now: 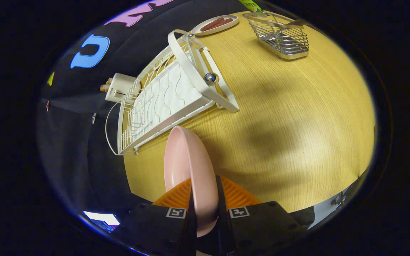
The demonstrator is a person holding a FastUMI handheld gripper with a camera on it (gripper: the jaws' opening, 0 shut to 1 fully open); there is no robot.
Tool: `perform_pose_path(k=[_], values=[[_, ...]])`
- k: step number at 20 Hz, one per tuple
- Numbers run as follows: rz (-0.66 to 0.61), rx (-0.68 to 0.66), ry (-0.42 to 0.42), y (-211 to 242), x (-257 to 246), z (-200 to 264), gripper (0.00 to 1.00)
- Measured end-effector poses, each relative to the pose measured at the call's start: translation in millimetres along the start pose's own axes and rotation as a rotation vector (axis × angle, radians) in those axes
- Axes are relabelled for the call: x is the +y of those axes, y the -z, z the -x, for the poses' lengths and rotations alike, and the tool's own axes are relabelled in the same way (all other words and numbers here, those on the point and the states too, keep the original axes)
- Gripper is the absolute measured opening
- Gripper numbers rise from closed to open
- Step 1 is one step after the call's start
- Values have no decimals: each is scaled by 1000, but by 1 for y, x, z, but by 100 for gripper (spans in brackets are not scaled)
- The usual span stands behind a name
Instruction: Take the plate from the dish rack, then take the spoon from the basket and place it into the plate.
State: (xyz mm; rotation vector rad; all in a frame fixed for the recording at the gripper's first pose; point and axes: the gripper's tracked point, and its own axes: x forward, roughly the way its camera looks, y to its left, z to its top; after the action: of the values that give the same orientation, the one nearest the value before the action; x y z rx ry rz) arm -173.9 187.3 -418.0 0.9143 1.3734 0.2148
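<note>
Above the tabletop (297,117), near its edge by the dish rack (162,99): gripper (205,202) clamping both fingers on the pink plate (187,160) rim; probably stiff, smooth, breakable; holding firmly at rim.

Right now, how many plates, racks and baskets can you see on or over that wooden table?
Plates: 2, the pink round plate clamped in the tool and a white oval plate beyond the rack.
Racks: 1, the white wire dish rack.
Baskets: 1, the silver wire basket.
Total: 4.
</note>
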Motion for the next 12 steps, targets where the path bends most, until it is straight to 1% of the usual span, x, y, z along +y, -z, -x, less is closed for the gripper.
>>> perform_pose_path(k=[2,3,5,8,9,11,12], values=[[10,-8,41,-3,-9,-4,32],[20,-7,56,-3,-12,-5,38],[24,-5,75,-6,-17,-7,43],[46,-11,116,-9,-25,-9,47],[49,-17,119,-11,-25,-9,48],[40,-35,101,-15,-21,-6,57],[41,-47,94,-18,-19,-3,59]])
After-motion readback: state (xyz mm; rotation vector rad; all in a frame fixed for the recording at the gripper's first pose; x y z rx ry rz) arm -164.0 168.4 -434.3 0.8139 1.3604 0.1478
